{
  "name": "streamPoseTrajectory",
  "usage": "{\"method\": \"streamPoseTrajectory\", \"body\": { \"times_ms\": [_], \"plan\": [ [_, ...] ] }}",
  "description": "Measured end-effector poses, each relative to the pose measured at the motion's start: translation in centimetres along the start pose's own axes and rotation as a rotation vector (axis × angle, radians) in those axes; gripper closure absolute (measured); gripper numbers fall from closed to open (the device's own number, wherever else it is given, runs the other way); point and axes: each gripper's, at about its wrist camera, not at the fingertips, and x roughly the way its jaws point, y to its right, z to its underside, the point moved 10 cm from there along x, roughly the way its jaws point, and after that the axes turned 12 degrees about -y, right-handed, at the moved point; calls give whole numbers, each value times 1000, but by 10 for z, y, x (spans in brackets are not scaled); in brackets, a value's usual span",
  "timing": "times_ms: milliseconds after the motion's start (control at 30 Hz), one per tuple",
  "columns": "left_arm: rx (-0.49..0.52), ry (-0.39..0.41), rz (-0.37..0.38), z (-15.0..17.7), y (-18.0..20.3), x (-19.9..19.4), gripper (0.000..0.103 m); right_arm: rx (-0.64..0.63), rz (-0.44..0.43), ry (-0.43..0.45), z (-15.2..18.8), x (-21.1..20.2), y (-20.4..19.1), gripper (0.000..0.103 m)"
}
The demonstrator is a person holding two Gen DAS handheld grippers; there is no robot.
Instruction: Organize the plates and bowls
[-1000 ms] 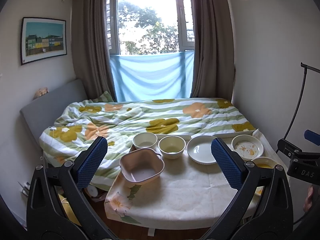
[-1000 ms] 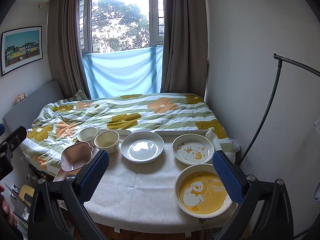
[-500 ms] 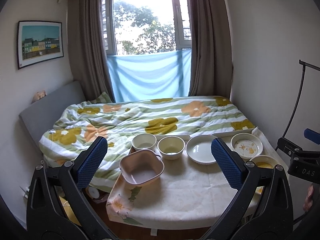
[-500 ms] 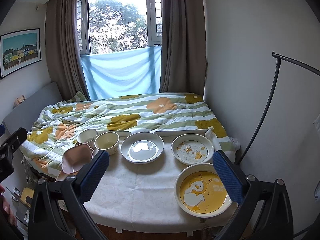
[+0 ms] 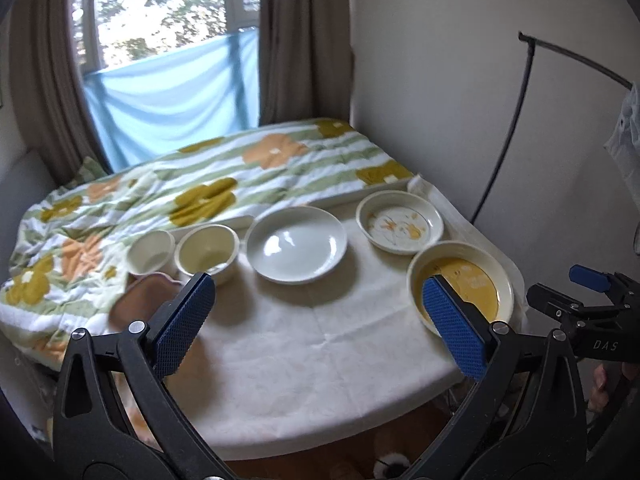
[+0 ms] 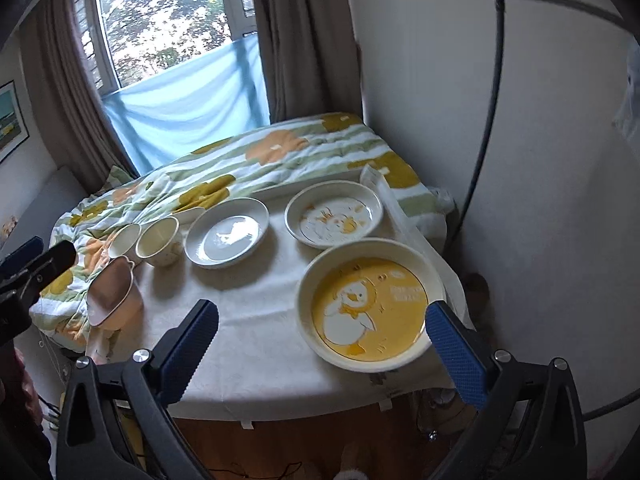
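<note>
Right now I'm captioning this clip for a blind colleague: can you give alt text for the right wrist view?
The open right gripper hovers over a white-clothed table near a yellow duck plate. Behind sit a smaller duck plate, a white plate, two cups and a pink bowl.

Daylight pours through the tall curtained window (image 6: 168,28), blown out to near white (tree leaves smear into glare). The room stays dim and soft. Both fisheye views bend walls at the edges, and motion blur softens the glossy white round plate (image 5: 296,243), which carries a bright reflection.
</note>
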Motion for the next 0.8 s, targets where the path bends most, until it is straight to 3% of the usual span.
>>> {"method": "streamPoseTrajectory", "body": {
  "times_ms": [267,367,533,633,733,800],
  "plan": [
    [192,-244,176,-4,107,157,0,143,-113,-145,4,71,88,0],
    [221,-350,247,3,138,211,1,165,-171,-193,3,95,104,15],
    [245,-498,300,21,159,260,25,184,-230,-255,3,124,119,46],
    [243,-546,331,27,164,273,37,188,-244,-271,-1,132,126,56],
    [240,-590,346,34,167,279,57,180,-249,-280,-6,136,130,70],
    [228,-608,340,37,164,286,73,174,-240,-285,-8,139,133,73]
  ]
}}
